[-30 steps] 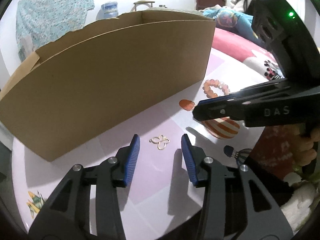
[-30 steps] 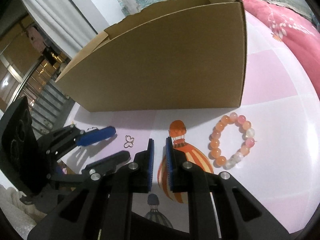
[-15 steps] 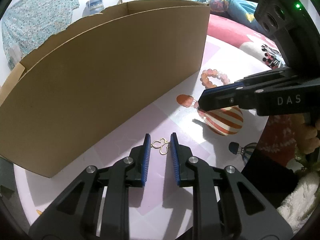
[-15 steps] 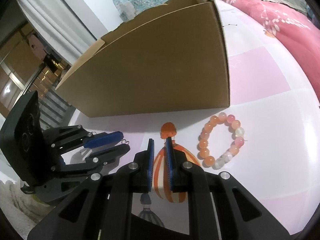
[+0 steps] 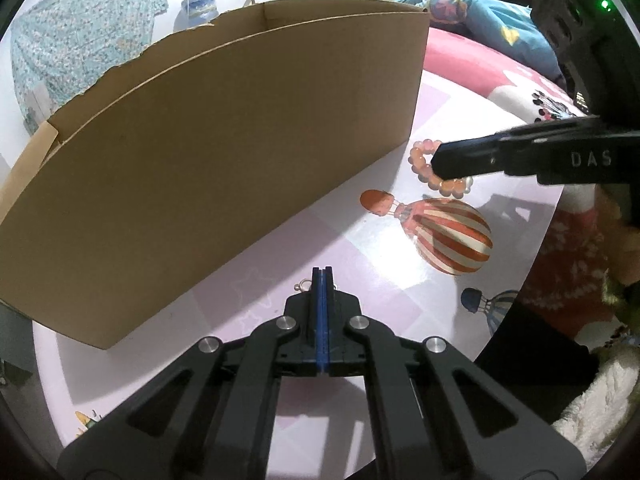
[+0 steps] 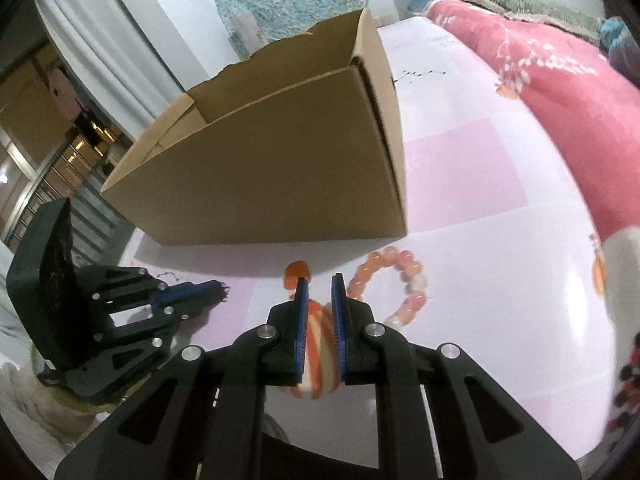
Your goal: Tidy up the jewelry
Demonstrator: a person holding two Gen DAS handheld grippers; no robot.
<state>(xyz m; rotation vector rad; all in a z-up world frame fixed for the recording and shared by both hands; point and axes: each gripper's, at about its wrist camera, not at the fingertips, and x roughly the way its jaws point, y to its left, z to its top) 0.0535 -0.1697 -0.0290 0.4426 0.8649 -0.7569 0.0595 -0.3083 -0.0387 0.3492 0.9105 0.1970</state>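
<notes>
Left wrist | left tool (image 5: 322,276) just closed on gold charm (image 5: 303,285) | right tool (image 6: 320,284) nearly shut, empty

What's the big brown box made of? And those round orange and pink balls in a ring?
The box looks like plain cardboard: matte brown, with folded flaps and a ragged torn top edge. The bead bracelet looks like polished stone or glass, though it could be plastic: its smooth round beads are shiny and slightly see-through.

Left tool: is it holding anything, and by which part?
The left tool has just closed on the small gold charm; one loop sticks out beside the tips.
</notes>
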